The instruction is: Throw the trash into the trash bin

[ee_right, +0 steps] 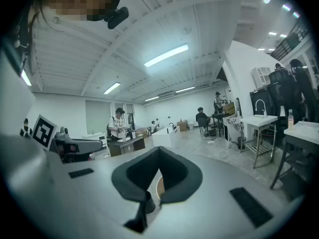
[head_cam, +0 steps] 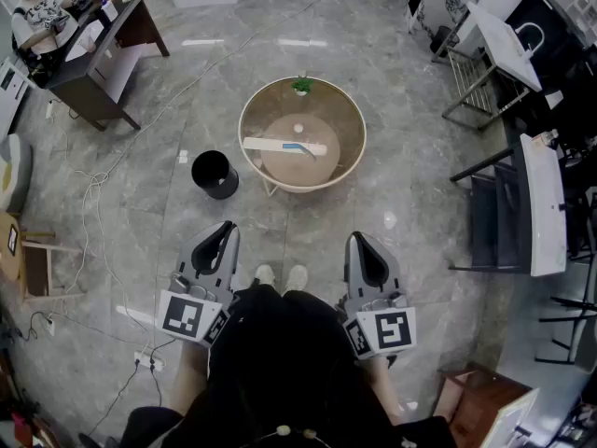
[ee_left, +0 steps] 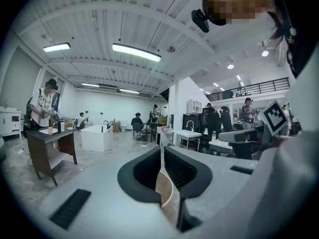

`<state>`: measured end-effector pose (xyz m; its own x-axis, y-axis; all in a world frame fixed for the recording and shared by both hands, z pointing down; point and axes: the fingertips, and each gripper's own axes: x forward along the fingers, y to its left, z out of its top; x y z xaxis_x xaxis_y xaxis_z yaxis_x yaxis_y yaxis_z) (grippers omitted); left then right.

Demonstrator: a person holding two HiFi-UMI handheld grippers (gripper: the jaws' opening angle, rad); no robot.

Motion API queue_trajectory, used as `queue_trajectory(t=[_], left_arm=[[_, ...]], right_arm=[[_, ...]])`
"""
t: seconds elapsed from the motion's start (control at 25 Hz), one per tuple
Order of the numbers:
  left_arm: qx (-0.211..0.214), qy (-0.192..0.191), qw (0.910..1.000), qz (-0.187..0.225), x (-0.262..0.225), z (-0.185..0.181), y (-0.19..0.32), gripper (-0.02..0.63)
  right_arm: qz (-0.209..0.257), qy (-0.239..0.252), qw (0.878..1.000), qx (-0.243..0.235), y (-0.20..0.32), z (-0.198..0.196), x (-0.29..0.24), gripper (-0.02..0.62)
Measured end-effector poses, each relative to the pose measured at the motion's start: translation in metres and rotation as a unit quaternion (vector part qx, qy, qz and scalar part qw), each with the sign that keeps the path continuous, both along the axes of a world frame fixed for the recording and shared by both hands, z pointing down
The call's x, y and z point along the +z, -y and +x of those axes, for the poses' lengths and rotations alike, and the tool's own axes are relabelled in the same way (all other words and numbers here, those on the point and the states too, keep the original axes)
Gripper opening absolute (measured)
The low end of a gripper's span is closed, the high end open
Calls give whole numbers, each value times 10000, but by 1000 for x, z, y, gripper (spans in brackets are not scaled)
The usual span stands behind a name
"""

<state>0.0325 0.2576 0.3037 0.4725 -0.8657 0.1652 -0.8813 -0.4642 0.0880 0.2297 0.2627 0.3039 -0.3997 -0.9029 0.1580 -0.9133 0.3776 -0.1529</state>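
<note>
Grey marble-patterned floor fills the head view, with loose cables trailing at left. Centre: a round bench with a wooden rim. Upper left: a dark wooden desk. Right edge: white-topped tables on black frames. In the left gripper view, a white beamed ceiling carries strip lights above white walls; a railed mezzanine runs at right.
</note>
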Motion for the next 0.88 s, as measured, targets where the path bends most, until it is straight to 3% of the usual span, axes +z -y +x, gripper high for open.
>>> queue_trajectory(t=[0.6,0.88], left_arm=[[-217,100,9997,-25,9,-1,11,25],[-618,56,9979,-183,22,-17,12,26]], right_arm=[[-76,-28,9999,-121,21,11,23,3],[-531,-951,9920,-635,42,7,87,30]])
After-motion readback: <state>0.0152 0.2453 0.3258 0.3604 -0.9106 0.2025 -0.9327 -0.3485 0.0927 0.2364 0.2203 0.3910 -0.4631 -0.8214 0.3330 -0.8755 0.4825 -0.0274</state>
